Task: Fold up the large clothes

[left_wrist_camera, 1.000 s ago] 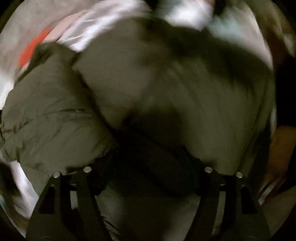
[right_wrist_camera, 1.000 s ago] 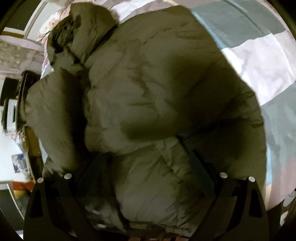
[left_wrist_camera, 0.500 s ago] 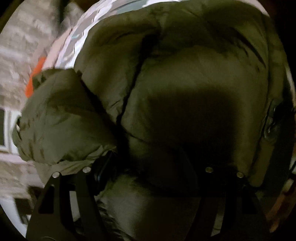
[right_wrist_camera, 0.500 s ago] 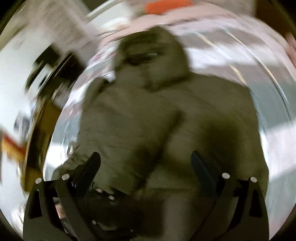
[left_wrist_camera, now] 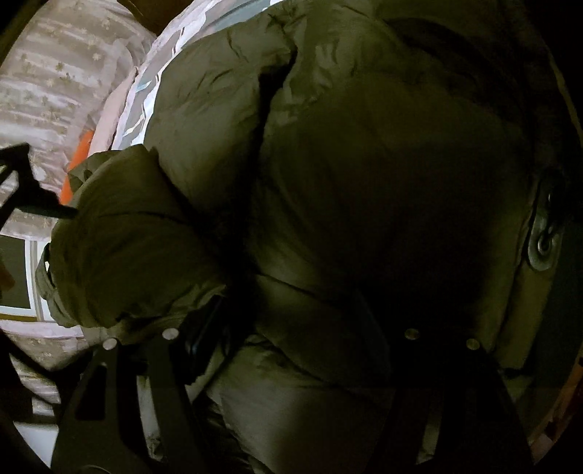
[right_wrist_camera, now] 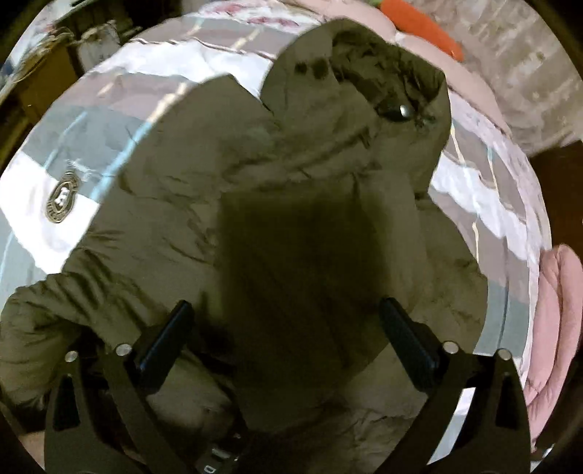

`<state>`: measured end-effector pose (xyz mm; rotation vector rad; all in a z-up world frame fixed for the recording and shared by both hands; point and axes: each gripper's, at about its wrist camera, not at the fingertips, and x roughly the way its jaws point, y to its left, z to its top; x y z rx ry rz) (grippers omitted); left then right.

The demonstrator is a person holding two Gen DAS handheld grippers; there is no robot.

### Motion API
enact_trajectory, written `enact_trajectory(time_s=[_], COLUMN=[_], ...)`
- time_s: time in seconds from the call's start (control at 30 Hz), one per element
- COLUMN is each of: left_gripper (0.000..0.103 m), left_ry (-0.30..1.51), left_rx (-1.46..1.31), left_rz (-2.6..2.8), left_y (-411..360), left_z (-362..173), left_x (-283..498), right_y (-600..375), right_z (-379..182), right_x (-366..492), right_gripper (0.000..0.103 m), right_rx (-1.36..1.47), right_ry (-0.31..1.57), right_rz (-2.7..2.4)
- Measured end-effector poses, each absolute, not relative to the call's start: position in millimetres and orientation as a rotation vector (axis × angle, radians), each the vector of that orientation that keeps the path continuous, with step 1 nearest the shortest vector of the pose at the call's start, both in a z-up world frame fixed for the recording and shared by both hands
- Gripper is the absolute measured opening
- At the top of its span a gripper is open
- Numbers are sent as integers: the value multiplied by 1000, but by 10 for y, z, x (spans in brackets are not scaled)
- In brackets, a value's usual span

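An olive-green puffer jacket lies bunched on a bed with a grey, white and blue patchwork cover. Its hood points to the far end. My right gripper is open, its fingers spread wide just over the jacket's body. In the left wrist view the jacket fills the frame in deep shadow, with a bulging folded part at left. My left gripper is pressed into the fabric; its jaws stand wide apart and the right finger is lost in shadow.
A pink quilt lies at the bed's right edge. An orange object rests near the pillows beyond the hood, also seen in the left wrist view. Patterned curtains hang at left. Furniture stands beyond the bed.
The right gripper has swung round over the jacket so the hood now lies ahead. The left view has shifted little since half a second ago.
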<state>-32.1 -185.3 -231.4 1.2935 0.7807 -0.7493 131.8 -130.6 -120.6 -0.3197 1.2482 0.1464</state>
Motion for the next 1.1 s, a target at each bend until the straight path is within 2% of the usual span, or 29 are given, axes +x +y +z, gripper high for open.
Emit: enact_trajectory(time_s=[0.03,0.07,0.1,0.23,0.33,0.37,0.43,0.47,0.5,0.67,0.73,0.83,0.93,1.1], left_gripper=[70,70,72,80,80,80,80,81,81,85,85,86,86,86], left_ry=[774,772,771,805,845,859,924,951,989,1190,1220,1249,1326,1314], left_rx=[1290,1286,1279,1195,1092,1054,907,853,788,384,310,325,189,129], left_rz=[-754,-759,-765,-792,-802,-794,-748,-712,-652,-391,-296,-116,40,53], left_y=[-1832,-1811,-1800,-1693,-1578,-1537,-1378,-1298,-1191,-409,-208,-2,421,486], left_z=[-2302,-2292,-2290,-2155,-1988,-1933,-1777,-1735,-1700,-1684,-1725,-1853,-1943,-1691], left_x=[-334,-329,-277,-204,-68,-49,203,320,486,1224,1418,1700,1740,1631], right_y=[-1387,-1476,-1641,-2195,-2627,-2769,-2974,-3070,-3176,-3631,-3741,-3784,-3659,-3355], right_z=[-1200,-1179,-1156,-1099,-1106,-1145,-1254,-1312,-1344,-1358,-1350,-1346,-1367,-1419], right_x=[1286,1300,1311,1266,1101,1027,936,884,825,555,505,530,577,658], right_gripper=[54,35,23,20,20,22,53,78,84,87,87,87,87,87], right_rx=[-297,-265,-205,-8,110,134,168,180,216,593,703,739,774,753], right_ry=[1255,1259,1264,1279,1299,1320,1380,1412,1427,1420,1389,1354,1368,1375], right_rz=[136,124,106,24,-37,-70,-118,-145,-160,-108,-105,-121,-59,41])
